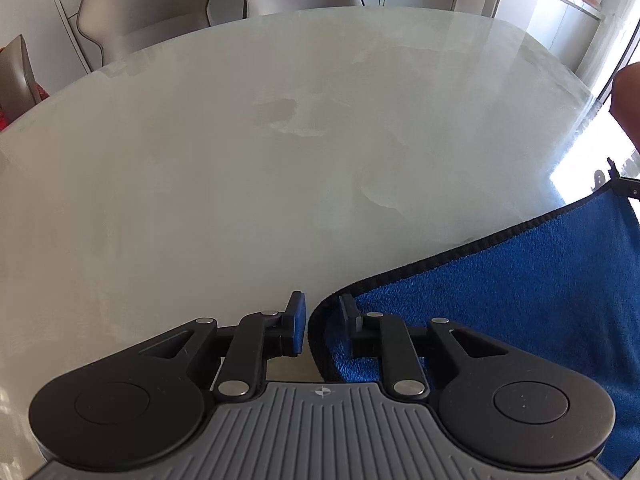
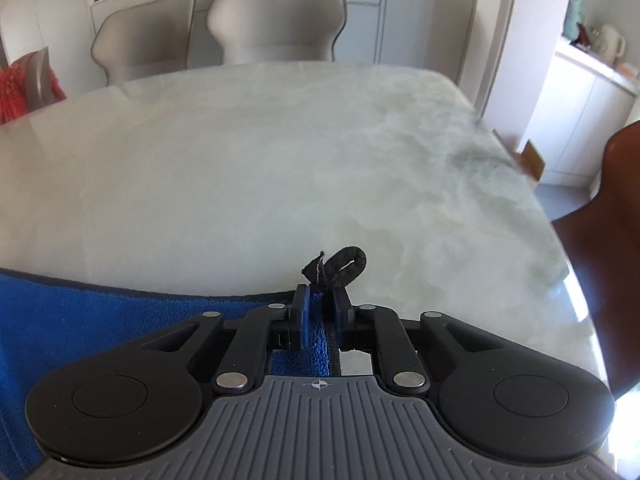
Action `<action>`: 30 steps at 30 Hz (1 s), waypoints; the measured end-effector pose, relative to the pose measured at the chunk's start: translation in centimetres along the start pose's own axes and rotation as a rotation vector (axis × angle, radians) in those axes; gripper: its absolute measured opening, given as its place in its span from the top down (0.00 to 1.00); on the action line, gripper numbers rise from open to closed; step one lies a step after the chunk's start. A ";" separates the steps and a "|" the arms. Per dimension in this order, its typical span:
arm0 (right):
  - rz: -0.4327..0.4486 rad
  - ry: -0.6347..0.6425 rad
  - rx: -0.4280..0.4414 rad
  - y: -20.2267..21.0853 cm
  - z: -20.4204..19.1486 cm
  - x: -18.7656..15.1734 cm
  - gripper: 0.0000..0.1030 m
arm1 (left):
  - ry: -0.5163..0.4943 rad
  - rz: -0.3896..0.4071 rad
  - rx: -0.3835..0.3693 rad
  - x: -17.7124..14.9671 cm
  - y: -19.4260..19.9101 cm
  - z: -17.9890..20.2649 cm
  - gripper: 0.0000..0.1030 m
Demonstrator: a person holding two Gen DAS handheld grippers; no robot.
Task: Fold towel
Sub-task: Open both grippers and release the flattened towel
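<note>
table (image 2: 280, 160): pale marbled top | chairs (image 2: 276, 24): two grey, far side | brown chair (image 2: 616, 220): right

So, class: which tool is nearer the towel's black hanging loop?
Right. The right tool grips the towel corner just beneath the loop; the left tool straddles the opposite corner.

The towel (image 1: 520, 288) is bright blue and fluffy, with a thin black edge sewn all around it. It lies spread out on the pale bench (image 1: 240, 160). One rounded corner curls a little near the bench's front. At another corner a small black loop (image 2: 346, 265) sticks up from the edge. That corner is pinched and lifted a bit.
</note>
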State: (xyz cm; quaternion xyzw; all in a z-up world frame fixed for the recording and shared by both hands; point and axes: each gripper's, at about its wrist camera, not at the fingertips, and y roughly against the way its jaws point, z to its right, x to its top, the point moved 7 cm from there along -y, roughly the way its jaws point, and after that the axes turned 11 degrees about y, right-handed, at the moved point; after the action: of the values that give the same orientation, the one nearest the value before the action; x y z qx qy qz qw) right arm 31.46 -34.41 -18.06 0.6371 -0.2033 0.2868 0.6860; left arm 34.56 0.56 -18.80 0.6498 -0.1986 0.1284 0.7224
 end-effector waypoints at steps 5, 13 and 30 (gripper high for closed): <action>0.008 -0.043 -0.016 -0.8 1.5 0.8 0.89 | -0.033 0.034 0.016 1.9 -1.1 1.1 0.84; 0.011 -0.049 -0.002 1.2 2.6 0.5 0.68 | -0.016 0.050 0.037 2.5 -0.3 1.2 0.81; -0.176 0.163 0.019 18.3 1.8 -13.1 0.60 | 0.195 0.079 -0.025 -11.3 10.4 0.5 0.33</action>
State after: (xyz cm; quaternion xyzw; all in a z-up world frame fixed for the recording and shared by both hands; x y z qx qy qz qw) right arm 9.78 -37.49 -12.48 0.6334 -0.0874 0.2780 0.7168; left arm 19.84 2.17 -14.67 0.6166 -0.1544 0.2169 0.7409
